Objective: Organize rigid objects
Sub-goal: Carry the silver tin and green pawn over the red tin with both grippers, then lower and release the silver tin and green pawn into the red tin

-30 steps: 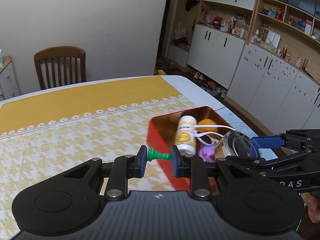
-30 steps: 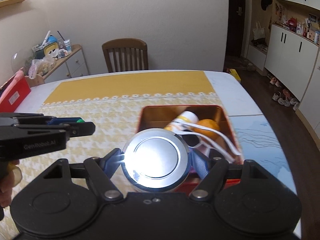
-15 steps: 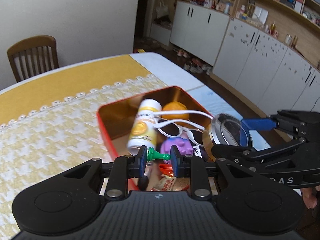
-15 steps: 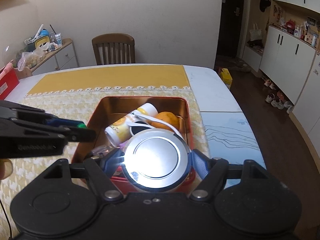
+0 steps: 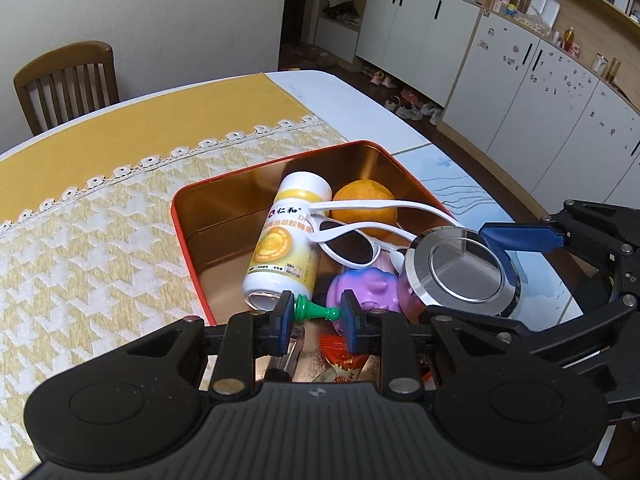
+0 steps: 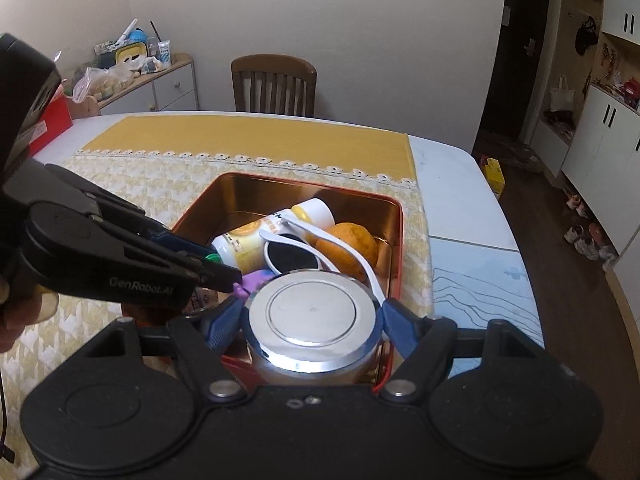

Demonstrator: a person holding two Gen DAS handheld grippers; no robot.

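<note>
My left gripper (image 5: 316,314) is shut on a small green chess pawn (image 5: 316,310), held sideways over the near end of the red tin box (image 5: 188,236). My right gripper (image 6: 312,320) is shut on a round jar with a shiny silver lid (image 6: 312,320), low over the box's near right corner. In the left wrist view the jar (image 5: 460,272) sits right of the pawn. The box (image 6: 304,188) holds a yellow-and-white bottle (image 5: 286,244), an orange (image 5: 366,206), white sunglasses (image 5: 352,236), a purple toy (image 5: 364,286) and a snack packet (image 5: 344,368).
The box lies on a yellow houndstooth cloth (image 5: 88,248) on a white table. A wooden chair (image 6: 274,84) stands at the far side. White cupboards (image 5: 520,92) line the right wall; a red box (image 6: 50,122) sits far left.
Both grippers moved forward and down over the red box, each still holding its object. The pawn went from left of the box to above its near end; the jar sank toward the near corner.
</note>
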